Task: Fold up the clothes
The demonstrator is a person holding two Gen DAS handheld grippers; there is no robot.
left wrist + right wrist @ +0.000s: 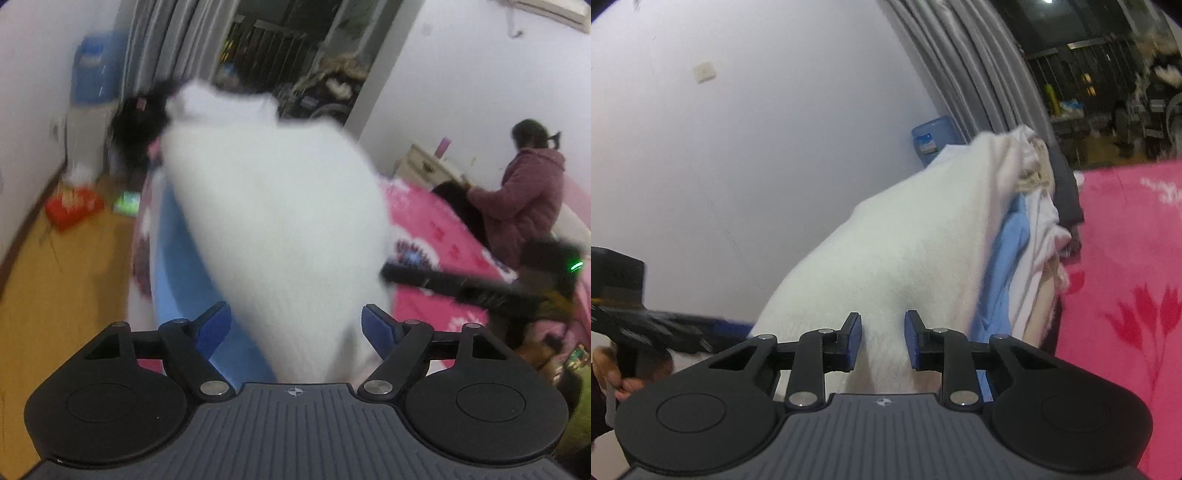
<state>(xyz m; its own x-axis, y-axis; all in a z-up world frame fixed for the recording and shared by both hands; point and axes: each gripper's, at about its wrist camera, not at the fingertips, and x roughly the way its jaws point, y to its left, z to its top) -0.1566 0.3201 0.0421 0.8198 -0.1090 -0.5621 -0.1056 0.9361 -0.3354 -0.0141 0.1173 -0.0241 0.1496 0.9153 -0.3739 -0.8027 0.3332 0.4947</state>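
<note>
A fluffy white garment (273,221) lies on top of a stack of folded clothes, over a light blue piece (177,266). My left gripper (295,328) is open, its blue pads on either side of the garment's near end. In the right wrist view the same white garment (905,236) tops the stack, with a light blue piece (1008,254) and white and dark pieces beneath. My right gripper (882,341) has its pads partly closed around a ridge of the white fabric. The right gripper also shows as a blurred black shape in the left wrist view (461,288).
The stack sits on a pink flowered bedspread (1126,295). A person in a mauve coat (524,199) stands at the bed's far right. A blue water bottle (94,70), a red box (72,206) on the wooden floor and grey curtains (960,66) lie beyond.
</note>
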